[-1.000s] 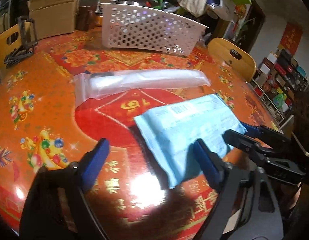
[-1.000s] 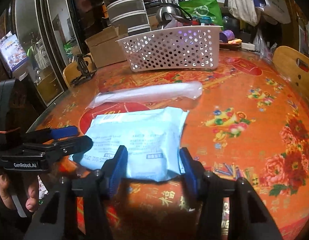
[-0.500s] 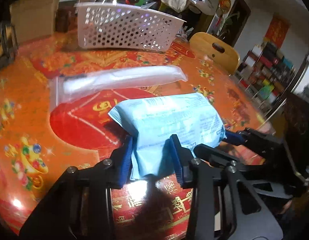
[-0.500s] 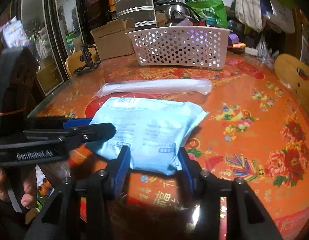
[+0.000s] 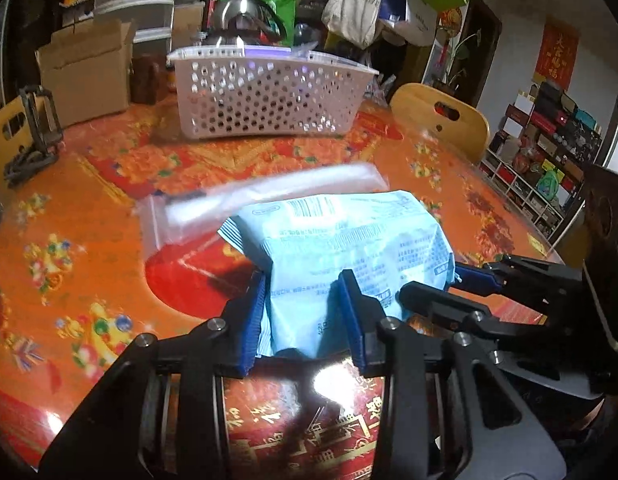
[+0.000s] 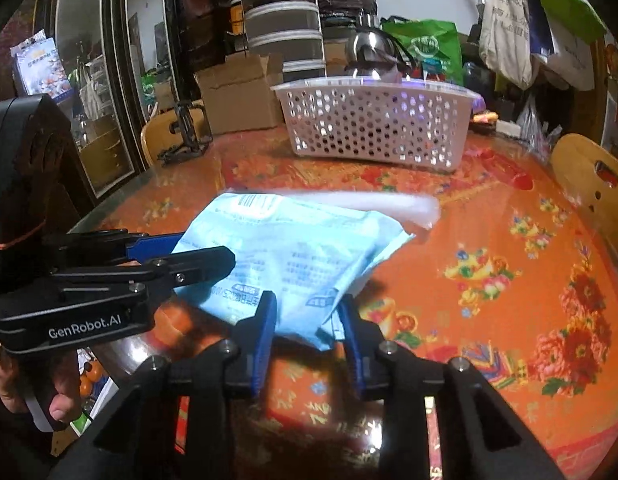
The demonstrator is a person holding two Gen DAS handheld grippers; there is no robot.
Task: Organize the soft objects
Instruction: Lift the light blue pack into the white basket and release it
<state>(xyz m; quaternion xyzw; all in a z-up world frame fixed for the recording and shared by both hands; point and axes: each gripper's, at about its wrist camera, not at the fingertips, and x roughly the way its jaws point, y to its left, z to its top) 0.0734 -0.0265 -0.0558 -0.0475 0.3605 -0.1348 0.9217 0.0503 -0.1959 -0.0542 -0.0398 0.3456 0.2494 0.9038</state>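
I have both grippers clamped on the light blue soft pack, which is lifted off the bench with its far end tilted upward. The left gripper has its blue-padded fingers closed on the near left corner of the pack; the right gripper has its fingers closed on the near right corner. In the left wrist view, the right gripper appears at the right edge, pinching the pack from the side; in the right wrist view, the left gripper appears at the left, doing the same. Behind the pack, a long clear zip bag lies across the bench, blurred in both views. Further back, a white perforated basket stands upright on the bench, well apart from the pack. A cardboard box sits to the left of the basket.
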